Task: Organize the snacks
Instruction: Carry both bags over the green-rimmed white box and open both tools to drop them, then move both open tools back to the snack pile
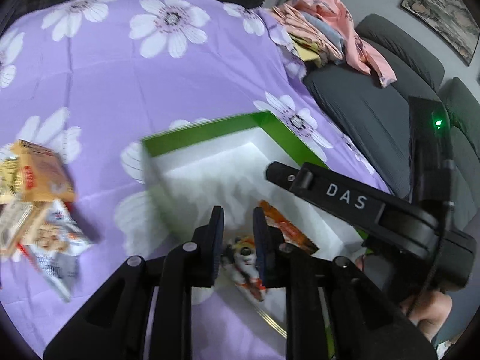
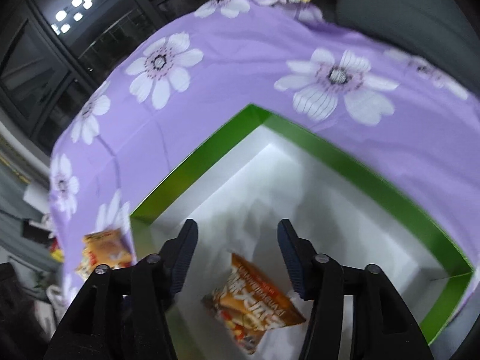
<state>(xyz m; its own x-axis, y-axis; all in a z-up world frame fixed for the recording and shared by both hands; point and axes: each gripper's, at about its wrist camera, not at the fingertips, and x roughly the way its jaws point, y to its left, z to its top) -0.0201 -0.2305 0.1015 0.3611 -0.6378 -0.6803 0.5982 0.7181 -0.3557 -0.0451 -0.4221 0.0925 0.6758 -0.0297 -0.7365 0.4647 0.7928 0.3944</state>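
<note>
At the far left of the left wrist view, a loose pile of snack packets (image 1: 39, 207) was seen lying on the purple flowered cloth (image 1: 126, 78) spread over the tabletop. Just to its right stood the green box (image 1: 210, 132) with its white lining. The left claw (image 1: 238, 237) was held low at the box's near edge, its fingers parted, with a white and orange packet (image 1: 247, 267) seen between and below them; whether it was touched could not be told. The right claw (image 2: 237, 258) was held wide open over the box (image 2: 360, 162), nothing gripped. Beneath it, an orange packet (image 2: 258, 297) was seen lying on the white floor. At the far right, a grey sofa (image 1: 375, 105) with heaped clothes (image 1: 330, 30) was seen.
</note>
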